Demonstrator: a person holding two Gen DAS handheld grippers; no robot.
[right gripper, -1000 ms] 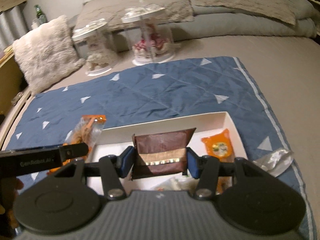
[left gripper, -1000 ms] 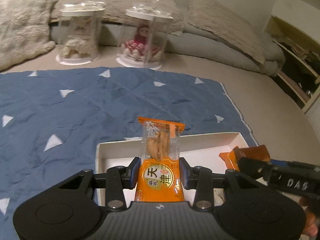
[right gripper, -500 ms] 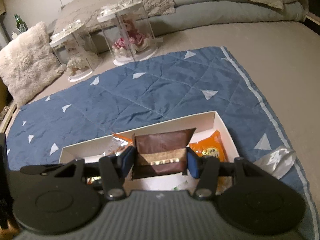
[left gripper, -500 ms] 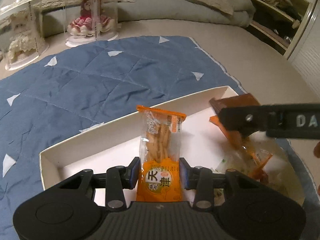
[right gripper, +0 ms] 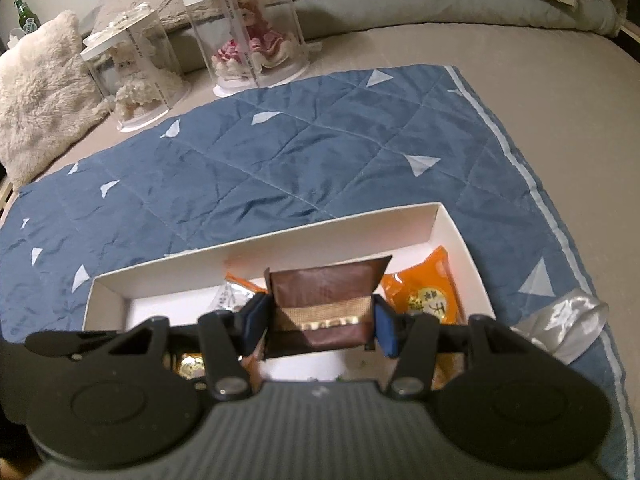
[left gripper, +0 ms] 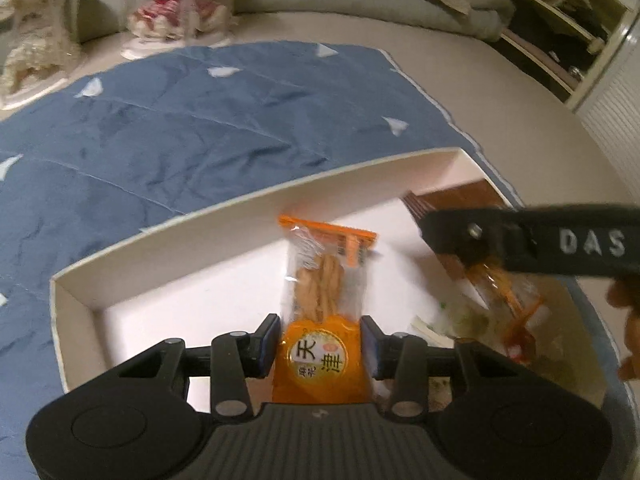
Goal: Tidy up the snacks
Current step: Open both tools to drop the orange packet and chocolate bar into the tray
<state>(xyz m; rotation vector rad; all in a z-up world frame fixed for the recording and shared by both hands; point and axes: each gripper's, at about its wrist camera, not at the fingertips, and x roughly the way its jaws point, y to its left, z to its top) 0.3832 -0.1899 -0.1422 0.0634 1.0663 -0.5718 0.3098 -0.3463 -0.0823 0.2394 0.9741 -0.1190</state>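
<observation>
An orange biscuit packet (left gripper: 324,280) stands between the pads of my left gripper (left gripper: 319,340), low inside the white box (left gripper: 240,208). The jaws are opening, though the pads still touch the packet's sides. My right gripper (right gripper: 318,324) is shut on a brown snack packet (right gripper: 324,284) and holds it over the same box (right gripper: 280,240). Another orange packet (right gripper: 430,296) lies in the box's right end. In the left wrist view the right gripper's black finger (left gripper: 520,240) crosses from the right, with the brown packet (left gripper: 448,200) behind it. More wrapped snacks lie below, partly hidden.
The box sits on a blue quilted mat (right gripper: 280,152) on a beige bed. Two clear doll cases (right gripper: 248,28) stand beyond the mat, beside a fluffy cushion (right gripper: 36,88). A crumpled silver wrapper (right gripper: 568,312) lies right of the box. A hand (left gripper: 628,320) shows at the right edge.
Both grippers have come down and forward over the white box with their packets. The left one has tilted steeply, and its orange packet now reaches into the box beside the right gripper.
</observation>
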